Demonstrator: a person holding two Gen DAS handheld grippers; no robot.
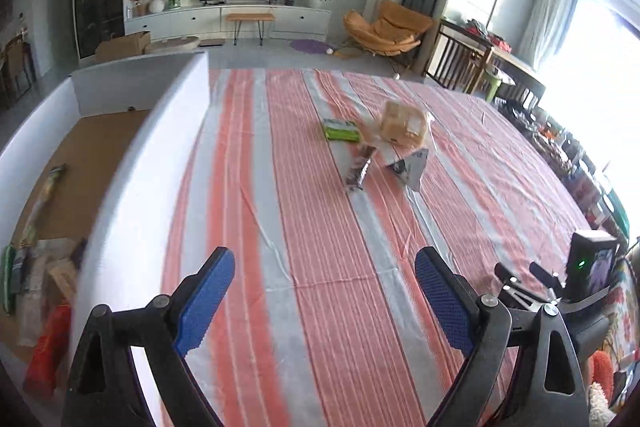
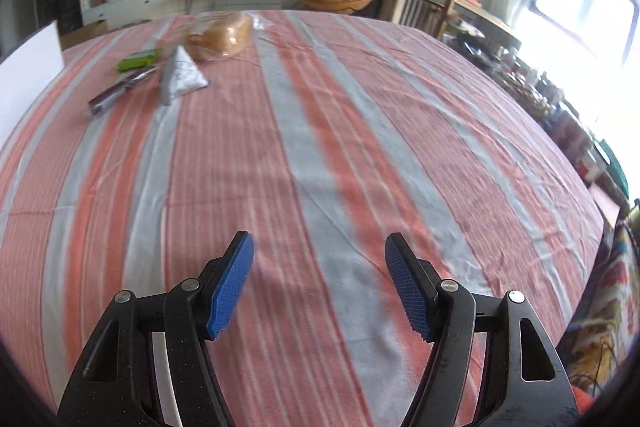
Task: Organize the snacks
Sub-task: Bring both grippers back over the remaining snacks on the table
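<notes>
1. Left wrist view. Your left gripper (image 1: 325, 269) stands spread wide, its blue pads (image 1: 206, 301) apart with only the striped tablecloth (image 1: 320, 307) between them; nothing is pinched.
2. Left wrist view, 12 to 1 o'clock of the pads. Four snacks lie close together, well apart from the gripper: a green packet (image 1: 341, 130), a bagged bread loaf (image 1: 404, 125) just right of it, a dark slim wrapper (image 1: 360, 171) nearer you, and a grey triangular pouch (image 1: 412, 169) beside the wrapper.
3. Left wrist view, 9 o'clock. A white-walled box (image 1: 132, 163) with a brown floor holds several blurred packets (image 1: 44, 267) at its near end, one of them red (image 1: 48, 351).
4. Left wrist view, 3 o'clock. Part of your other device, with a small green light (image 1: 582, 263), shows at the frame edge.
5. Right wrist view. Your right gripper (image 2: 320, 283) is also spread, pads (image 2: 230, 291) apart over bare cloth (image 2: 320, 167), gripping nothing.
6. Right wrist view, 10 to 11 o'clock. The same snacks lie far off: loaf (image 2: 224, 35), green packet (image 2: 138, 59), wrapper (image 2: 120, 91) and pouch (image 2: 180, 77); the pouch touches or overlaps the loaf's bag, and you cannot tell which.
</notes>
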